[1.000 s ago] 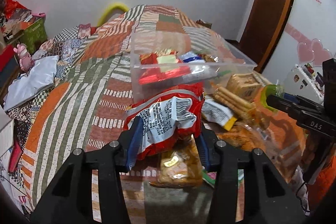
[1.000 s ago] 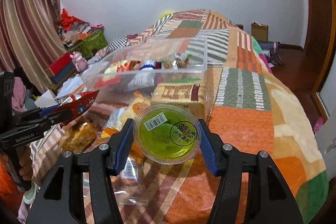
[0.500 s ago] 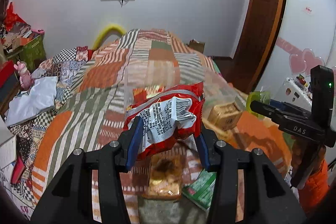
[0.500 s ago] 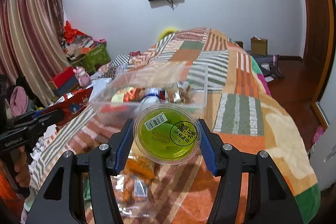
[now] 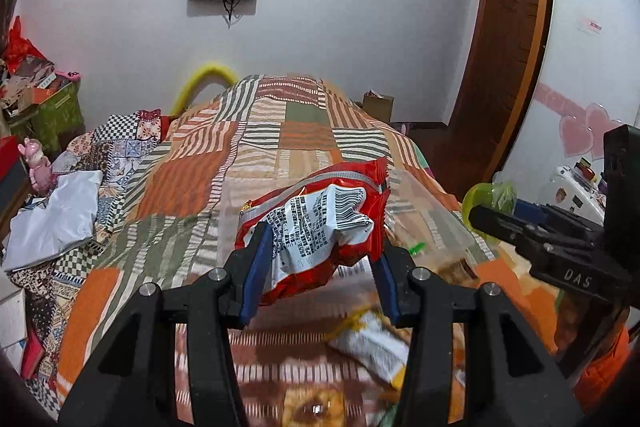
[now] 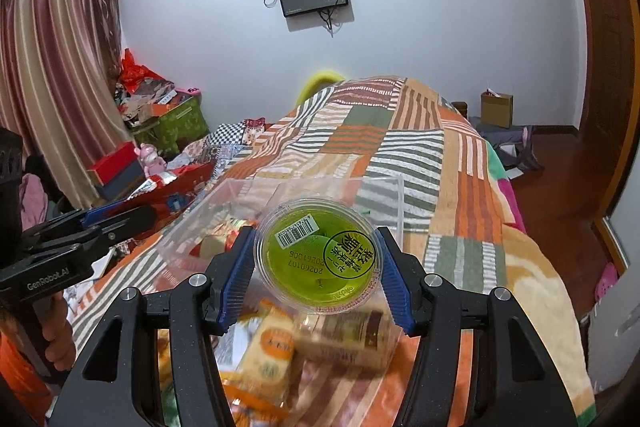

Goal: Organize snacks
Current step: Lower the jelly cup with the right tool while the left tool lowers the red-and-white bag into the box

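Two loads are up over the bed: my left hand-held gripper clamps a light, crinkly red foil snack bag mid-body; the right hand-held gripper squeezes a stiff, slippery, round clear-plastic green jelly cup by its rim, above the clear plastic bin.

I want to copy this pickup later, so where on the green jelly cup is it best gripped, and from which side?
Grip the green jelly cup across its round side wall, just under the lid rim, coming in level from the near side, as the right gripper does. The wall is stiff and even all round, so two opposite pads probably seat squarely. The flat film lid offers no hold.
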The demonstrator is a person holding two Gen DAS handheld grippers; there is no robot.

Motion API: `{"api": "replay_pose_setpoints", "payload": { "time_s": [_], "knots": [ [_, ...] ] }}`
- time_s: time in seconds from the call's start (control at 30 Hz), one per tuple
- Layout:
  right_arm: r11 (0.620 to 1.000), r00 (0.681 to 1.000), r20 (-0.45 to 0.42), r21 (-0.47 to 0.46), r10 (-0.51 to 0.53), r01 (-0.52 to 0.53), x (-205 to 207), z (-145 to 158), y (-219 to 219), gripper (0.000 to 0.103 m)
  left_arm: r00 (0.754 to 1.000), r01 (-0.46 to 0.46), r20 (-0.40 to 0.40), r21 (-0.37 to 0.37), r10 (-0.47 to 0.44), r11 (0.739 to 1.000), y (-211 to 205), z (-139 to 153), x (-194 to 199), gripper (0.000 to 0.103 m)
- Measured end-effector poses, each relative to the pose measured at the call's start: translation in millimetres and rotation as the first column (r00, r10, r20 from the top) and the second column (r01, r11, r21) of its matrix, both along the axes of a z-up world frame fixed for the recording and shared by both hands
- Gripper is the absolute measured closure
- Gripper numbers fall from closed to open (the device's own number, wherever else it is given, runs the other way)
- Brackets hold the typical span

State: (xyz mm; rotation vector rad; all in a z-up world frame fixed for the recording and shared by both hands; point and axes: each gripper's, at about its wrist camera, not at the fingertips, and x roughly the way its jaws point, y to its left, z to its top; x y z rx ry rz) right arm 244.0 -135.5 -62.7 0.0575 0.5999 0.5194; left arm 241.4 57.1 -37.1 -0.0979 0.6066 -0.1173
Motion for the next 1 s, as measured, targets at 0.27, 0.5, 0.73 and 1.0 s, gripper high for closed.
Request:
{"api": "replay_pose_setpoints", "payload": {
  "time_s": [0.27, 0.5, 0.73, 1.0],
  "knots": [
    [0.998, 0.998, -0.062, -0.062, -0.004, 0.000, 35.8, -21.9, 14.0, 0.048, 0.999, -0.008, -0.039, 0.022, 0.009, 1.000, -5.2, -17.8, 50.5, 0.056],
    [0.993, 0.991, -0.134, -0.116, 0.001, -0.017, 55.2, -44.6, 23.9, 0.047, 0.995, -0.007, -0.103, 0.047, 0.012, 0.999, -7.5, -43.1, 88.1, 0.056],
    [0.981, 0.994, -0.106, -0.191, 0.015, -0.036, 50.1, -45.8, 35.0, 0.047, 0.991, 0.002, -0.133, 0.085, 0.009, 0.996, -18.2, -58.3, 103.7, 0.052],
    [0.979, 0.996, -0.092, -0.200, 0.019, -0.037, 48.1, -39.6, 34.9, 0.040, 0.991, 0.015, -0.136, 0.069, -0.005, 0.998, -18.1, -56.2, 95.2, 0.040]
  ]
}}
